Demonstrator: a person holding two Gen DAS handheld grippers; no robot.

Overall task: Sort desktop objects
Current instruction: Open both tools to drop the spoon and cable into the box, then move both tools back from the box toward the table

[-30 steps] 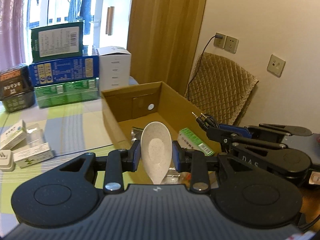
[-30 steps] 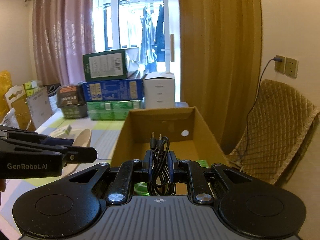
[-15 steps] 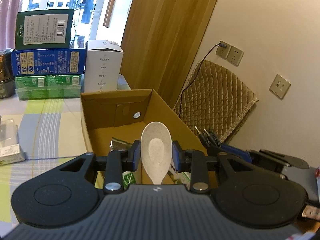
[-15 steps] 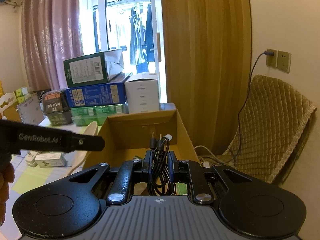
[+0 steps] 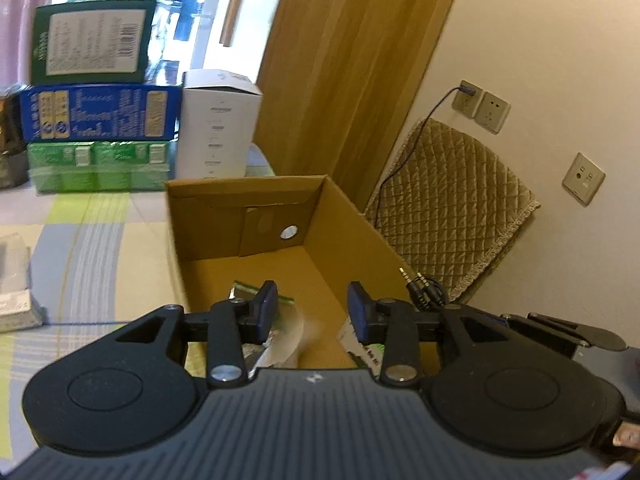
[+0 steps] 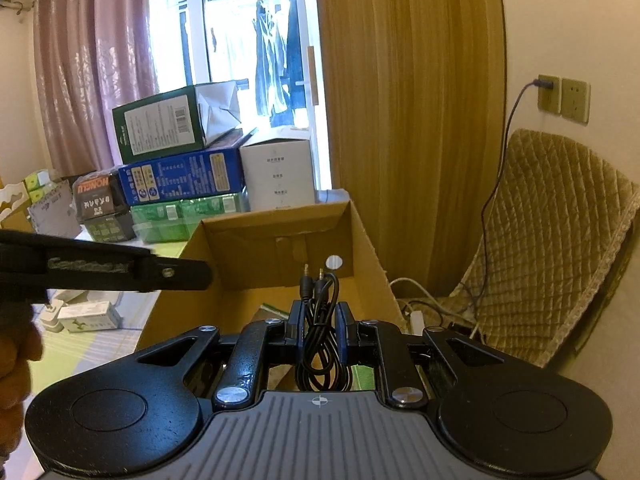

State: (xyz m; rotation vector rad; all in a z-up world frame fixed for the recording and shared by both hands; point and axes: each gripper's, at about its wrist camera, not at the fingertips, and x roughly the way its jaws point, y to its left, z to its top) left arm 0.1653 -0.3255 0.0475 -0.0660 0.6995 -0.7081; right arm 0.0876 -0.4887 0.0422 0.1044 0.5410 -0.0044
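Careful: your right gripper (image 6: pixel 319 330) jaws pinch the coiled audio cable (image 6: pixel 320 322); it may snag on release. Left gripper (image 5: pixel 312 309) jaws are spread above the cardboard box (image 5: pixel 352 216).

Your tabletop (image 5: pixel 100 248) wears a striped green-and-grey cloth. On it stand the open cardboard box (image 5: pixel 340 216), a white carton (image 5: pixel 218 124) and a green pack (image 5: pixel 96 166) under stacked boxes — small packets (image 6: pixel 90 316) lie nearer you.
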